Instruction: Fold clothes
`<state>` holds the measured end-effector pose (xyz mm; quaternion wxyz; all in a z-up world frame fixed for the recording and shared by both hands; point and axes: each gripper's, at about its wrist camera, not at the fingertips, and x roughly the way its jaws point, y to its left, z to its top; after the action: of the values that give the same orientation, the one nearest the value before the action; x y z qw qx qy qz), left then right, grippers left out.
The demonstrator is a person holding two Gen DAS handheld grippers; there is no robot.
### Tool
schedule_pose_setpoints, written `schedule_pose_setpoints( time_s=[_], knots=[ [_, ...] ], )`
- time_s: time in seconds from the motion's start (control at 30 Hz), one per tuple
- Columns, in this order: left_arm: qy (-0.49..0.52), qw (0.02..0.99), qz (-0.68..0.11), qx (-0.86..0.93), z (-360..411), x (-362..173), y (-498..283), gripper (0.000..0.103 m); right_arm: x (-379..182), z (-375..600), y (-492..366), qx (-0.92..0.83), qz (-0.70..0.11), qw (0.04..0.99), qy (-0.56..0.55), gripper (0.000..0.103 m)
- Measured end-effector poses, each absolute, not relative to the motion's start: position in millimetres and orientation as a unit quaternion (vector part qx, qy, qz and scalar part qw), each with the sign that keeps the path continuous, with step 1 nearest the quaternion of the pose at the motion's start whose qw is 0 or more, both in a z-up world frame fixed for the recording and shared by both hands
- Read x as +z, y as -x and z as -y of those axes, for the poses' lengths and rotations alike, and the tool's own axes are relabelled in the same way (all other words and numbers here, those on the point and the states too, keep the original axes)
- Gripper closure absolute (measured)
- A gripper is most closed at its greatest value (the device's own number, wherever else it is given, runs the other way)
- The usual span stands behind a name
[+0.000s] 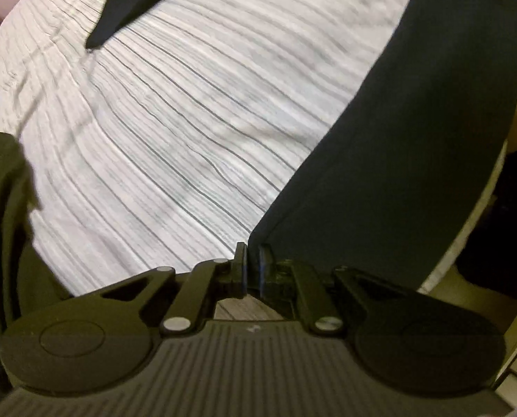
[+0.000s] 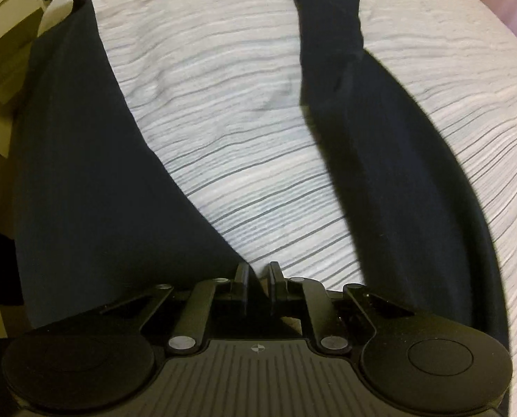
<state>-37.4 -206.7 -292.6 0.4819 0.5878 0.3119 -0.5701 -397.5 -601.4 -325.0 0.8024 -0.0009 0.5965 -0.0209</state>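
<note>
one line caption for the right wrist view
Right gripper pinching dark trousers spread in a V on a striped bedsheet.

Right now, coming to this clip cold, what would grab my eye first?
The dark navy garment, probably trousers, spreads in two long strips across the white striped bedspread. Both grippers pinch it: the right gripper where the strips meet, the left gripper at one strip's end. A second, olive-dark piece of clothing lies at the left edge of the left wrist view.
</note>
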Motion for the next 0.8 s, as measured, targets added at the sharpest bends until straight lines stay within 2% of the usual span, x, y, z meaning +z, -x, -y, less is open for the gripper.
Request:
schedule_pose_setpoints(
  time_s=[0.07,0.1,0.13,0.17,0.23,0.5,0.8],
  knots=[
    [-0.598,0.476,-0.314,-0.563,205.4,-294.7,39.7,0.095,-323.2,599.8,399.9,-0.036,-0.589,0.807,-0.011,0.092],
    [-0.605,0.471,-0.315,-0.559,205.6,-294.7,39.4,0.091,-318.6,598.7,402.5,-0.044,-0.585,0.810,-0.011,0.092],
    [-0.611,0.469,-0.319,-0.553,206.0,-292.8,37.7,0.088,-313.2,597.4,405.5,-0.053,-0.581,0.812,-0.010,0.088],
    [-0.615,0.466,-0.323,-0.547,206.2,-290.4,35.5,0.082,-307.7,596.2,408.4,-0.061,-0.578,0.814,-0.010,0.067],
    [-0.626,0.464,-0.317,-0.540,206.3,-281.9,30.7,0.078,-290.7,595.0,411.5,-0.080,-0.556,0.828,-0.003,0.034],
    [-0.621,0.502,-0.269,-0.538,229.7,-242.0,4.7,0.075,-270.8,639.9,339.0,-0.099,-0.475,0.871,-0.074,0.034],
    [-0.620,0.519,-0.233,-0.540,226.9,-248.8,6.7,0.070,-333.6,725.7,238.5,-0.136,-0.395,0.856,-0.305,0.034]
  ],
)
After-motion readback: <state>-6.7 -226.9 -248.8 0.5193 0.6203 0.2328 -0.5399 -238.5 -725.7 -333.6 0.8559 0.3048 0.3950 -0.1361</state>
